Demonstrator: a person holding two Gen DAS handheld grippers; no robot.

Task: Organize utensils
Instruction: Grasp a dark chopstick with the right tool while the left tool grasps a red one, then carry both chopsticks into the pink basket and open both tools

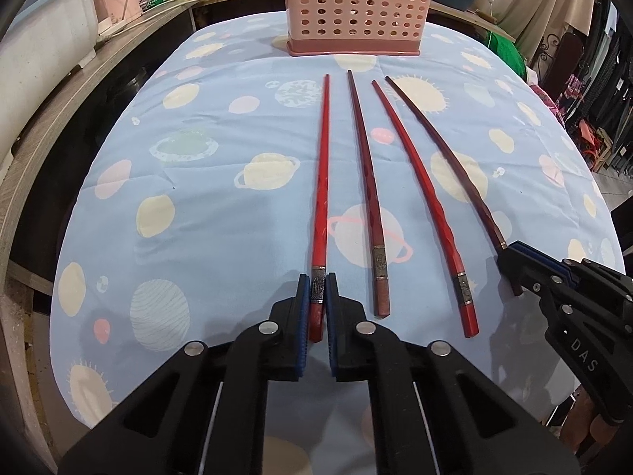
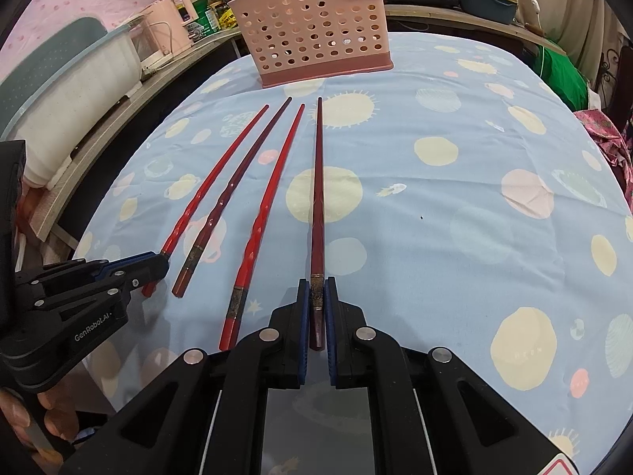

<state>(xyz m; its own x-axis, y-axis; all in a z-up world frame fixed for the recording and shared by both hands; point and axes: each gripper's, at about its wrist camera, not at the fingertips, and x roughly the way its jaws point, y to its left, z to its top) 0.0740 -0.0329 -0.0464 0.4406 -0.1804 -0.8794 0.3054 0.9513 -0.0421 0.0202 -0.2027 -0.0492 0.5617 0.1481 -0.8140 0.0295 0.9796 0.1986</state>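
Several chopsticks lie side by side on the blue planet-print tablecloth (image 1: pixel 221 206), tips toward a pink perforated utensil basket (image 1: pixel 356 4) at the far edge. My left gripper (image 1: pixel 317 289) is shut on the handle end of the leftmost bright red chopstick (image 1: pixel 322 182). My right gripper (image 2: pixel 317 293) is shut on the handle end of the rightmost dark red chopstick (image 2: pixel 317 198). A dark red chopstick (image 1: pixel 366 182) and a bright red chopstick (image 1: pixel 419 198) lie free between them. The right gripper also shows in the left wrist view (image 1: pixel 510 261), the left gripper in the right wrist view (image 2: pixel 158 267).
The basket also stands at the back in the right wrist view (image 2: pixel 312 27). A wooden counter (image 1: pixel 79 91) with a white tub, jars and boxes runs along the left. Green and pink cloth (image 2: pixel 561 75) lies off the table's right edge.
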